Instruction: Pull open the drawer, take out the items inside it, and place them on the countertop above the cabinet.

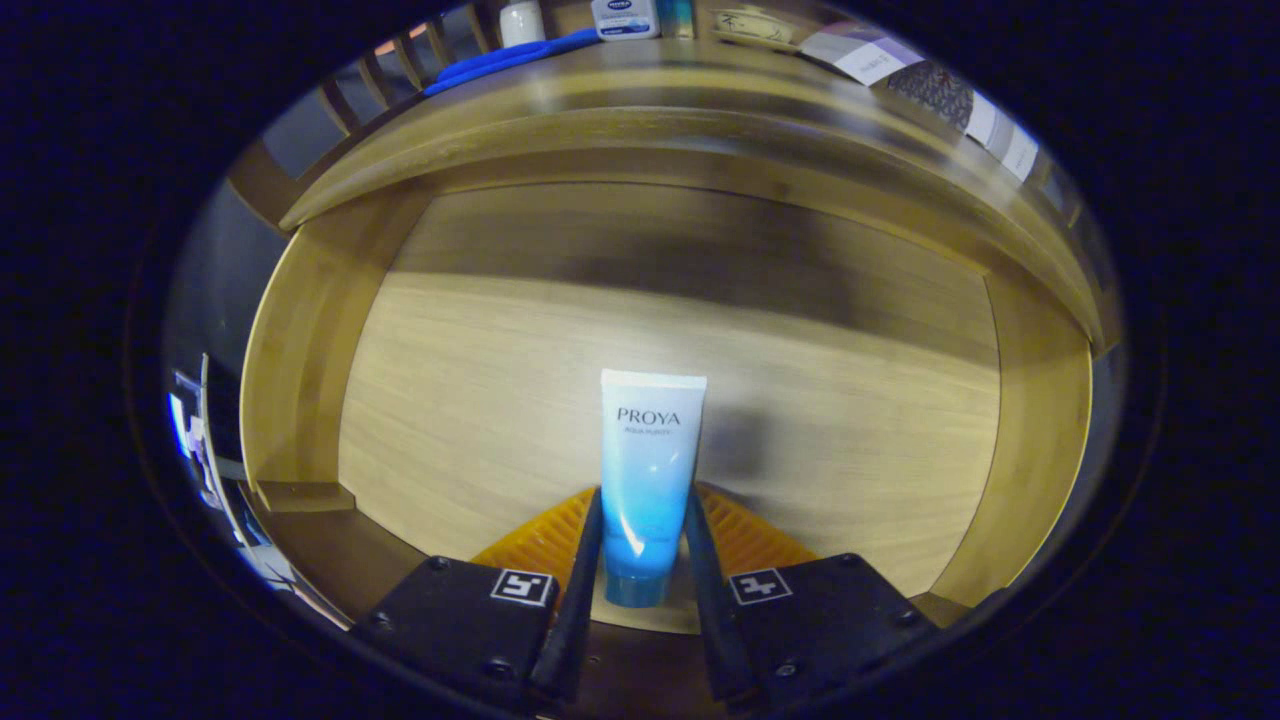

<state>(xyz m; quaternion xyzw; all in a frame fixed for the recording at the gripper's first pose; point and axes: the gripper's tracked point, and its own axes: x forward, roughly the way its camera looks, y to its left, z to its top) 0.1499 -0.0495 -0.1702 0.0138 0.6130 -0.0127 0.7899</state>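
Drawer [310,330], wooden, stands pulled open beneath the countertop [640,95] of the cabinet, its pale floor and side walls fully exposed. One item is seen in it: a blue-and-white cosmetic tube [648,480], cap end toward the gripper and flat crimped end pointing away toward the drawer's back. Gripper [643,545] reaches into the drawer; its two fingers flank the lower half of the tube, one on each side, and both appear to press against it, so the jaws are pinching the tube. Whether the tube rests on the drawer floor or is raised off it cannot be told.

On the countertop beyond, near the back, stand a white bottle [521,20] and a white-and-blue container [624,16], with a blue flat object [510,58] lying beside them. Printed paper items [920,80] lie toward the right end of the countertop.
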